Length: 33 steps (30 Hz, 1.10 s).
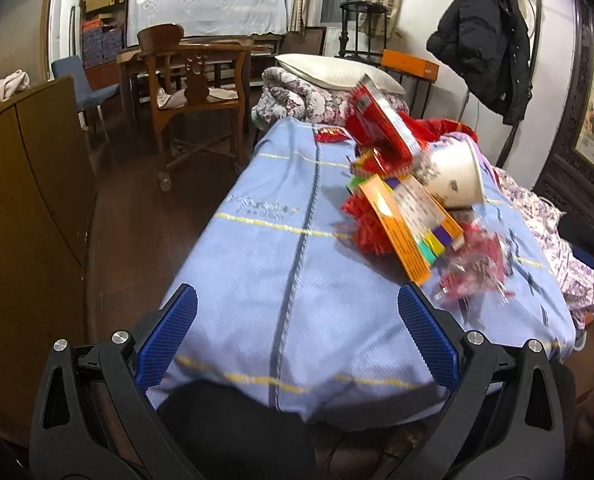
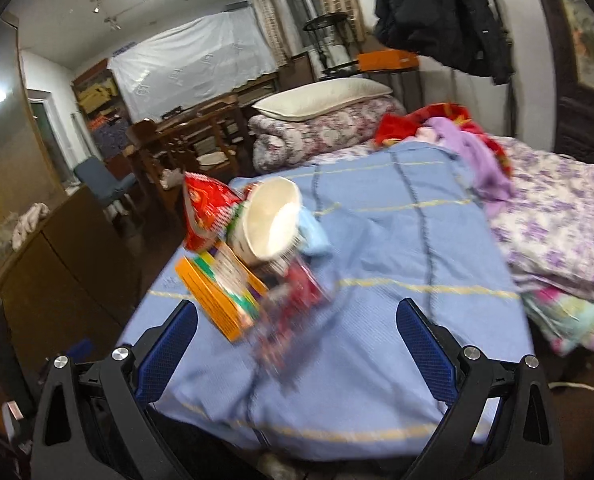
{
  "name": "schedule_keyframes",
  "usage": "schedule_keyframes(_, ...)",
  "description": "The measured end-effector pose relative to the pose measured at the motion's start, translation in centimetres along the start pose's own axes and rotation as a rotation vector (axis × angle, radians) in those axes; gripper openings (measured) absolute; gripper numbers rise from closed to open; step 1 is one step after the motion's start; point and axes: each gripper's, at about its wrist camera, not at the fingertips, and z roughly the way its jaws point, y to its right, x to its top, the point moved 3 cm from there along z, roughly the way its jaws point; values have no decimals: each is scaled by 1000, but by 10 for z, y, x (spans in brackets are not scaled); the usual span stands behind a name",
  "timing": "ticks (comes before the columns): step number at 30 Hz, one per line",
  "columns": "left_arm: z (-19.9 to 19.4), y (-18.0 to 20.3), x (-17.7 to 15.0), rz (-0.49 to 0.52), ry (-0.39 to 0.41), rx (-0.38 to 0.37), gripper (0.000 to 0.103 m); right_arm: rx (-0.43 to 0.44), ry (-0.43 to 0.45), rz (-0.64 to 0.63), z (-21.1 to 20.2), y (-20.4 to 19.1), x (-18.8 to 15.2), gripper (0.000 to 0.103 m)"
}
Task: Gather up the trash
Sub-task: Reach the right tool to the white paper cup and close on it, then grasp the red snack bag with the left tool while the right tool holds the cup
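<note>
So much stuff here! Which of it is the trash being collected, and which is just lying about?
Trash: white paper cup, orange box, red snack bag, crinkly clear wrapper.

Just lying about: blue blanket, pillow, black coat, wooden chair.

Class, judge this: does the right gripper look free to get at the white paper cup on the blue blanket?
Probably yes. The right gripper is open, but a crinkly red wrapper lies between it and the white paper cup.
</note>
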Motion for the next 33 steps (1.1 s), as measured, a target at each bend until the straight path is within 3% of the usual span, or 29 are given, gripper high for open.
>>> schedule_keyframes(6, 13, -5, 12, -39, 30, -1, 97, 118, -9, 66, 50, -6, 28, 97)
schedule_keyframes(15, 48, -1, -8, -4, 21, 20, 97, 174, -10, 87, 104, -5, 53, 93)
schedule_keyframes(16, 52, -3, -11, -15, 14, 15, 97, 184, -14, 93, 108, -3, 51, 89)
schedule_keyframes(18, 59, -8, -14, -52, 0, -4, 97, 211, -26, 96, 116, 2, 46, 70)
schedule_keyframes(19, 60, -9, -14, -63, 0, -13, 97, 224, -31, 91, 119, 2, 44, 52)
schedule_keyframes(20, 61, -11, -13, -75, 3, -24, 97, 265, -25, 92, 120, 6, 43, 49)
schedule_keyframes(26, 65, -11, -7, -105, -37, -38, 97, 302, 125, 109, 90, 28, 50, 49)
schedule_keyframes(29, 60, -7, 13, -99, -21, -27, 97, 302, 177, 169, 80, 50, 56, 49)
schedule_keyframes(33, 57, 14, 58, -48, 15, -89, 97, 251, 202, 228, 82, 78, 59, 49)
